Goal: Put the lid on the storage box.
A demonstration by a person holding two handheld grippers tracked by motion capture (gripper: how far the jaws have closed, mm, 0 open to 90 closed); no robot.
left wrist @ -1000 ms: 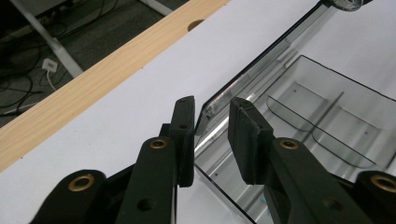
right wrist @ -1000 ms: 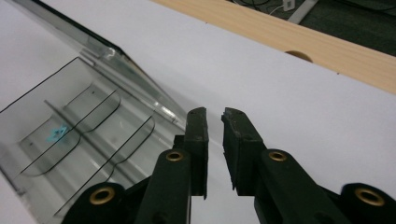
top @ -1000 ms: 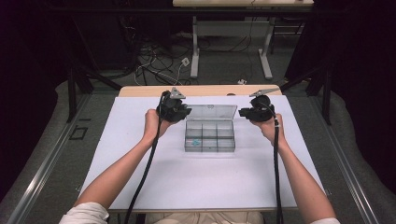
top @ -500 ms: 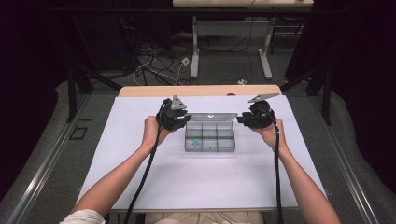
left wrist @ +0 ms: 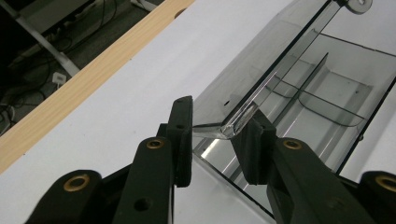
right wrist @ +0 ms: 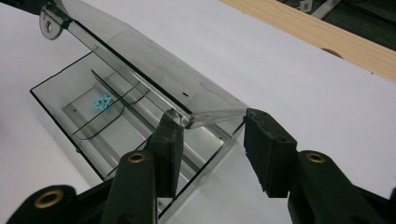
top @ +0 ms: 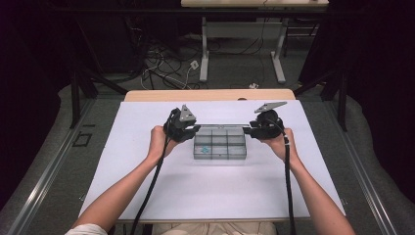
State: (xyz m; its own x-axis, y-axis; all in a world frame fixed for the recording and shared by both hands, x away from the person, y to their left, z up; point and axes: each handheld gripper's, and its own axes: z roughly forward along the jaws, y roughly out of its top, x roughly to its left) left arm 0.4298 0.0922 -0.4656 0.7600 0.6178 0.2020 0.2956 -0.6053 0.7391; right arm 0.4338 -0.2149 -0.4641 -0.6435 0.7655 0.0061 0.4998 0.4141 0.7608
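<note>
A smoky clear compartment box (top: 220, 152) sits mid-table, its hinged lid (top: 222, 126) raised and tilted over it. My left gripper (top: 195, 128) is at the lid's left end. In the left gripper view its jaws (left wrist: 219, 126) are shut on the lid's corner (left wrist: 224, 128). My right gripper (top: 247, 130) is at the lid's right end. Its jaws (right wrist: 210, 126) have just been opening and stand apart around the lid's corner (right wrist: 205, 114) without pressing it. A small blue piece (right wrist: 102, 102) lies in one compartment.
The box rests on a white table top (top: 210, 196) with a wooden strip (top: 210, 94) along the far edge. Beyond it are a desk's legs (top: 205, 54) and floor cables (top: 161, 73). Each gripper's black cable (top: 151, 186) trails back along the forearm.
The lid has swung from leaning back, its face showing, to nearly edge-on from above. Both hands came slightly nearer. The right gripper's jaws have spread.
</note>
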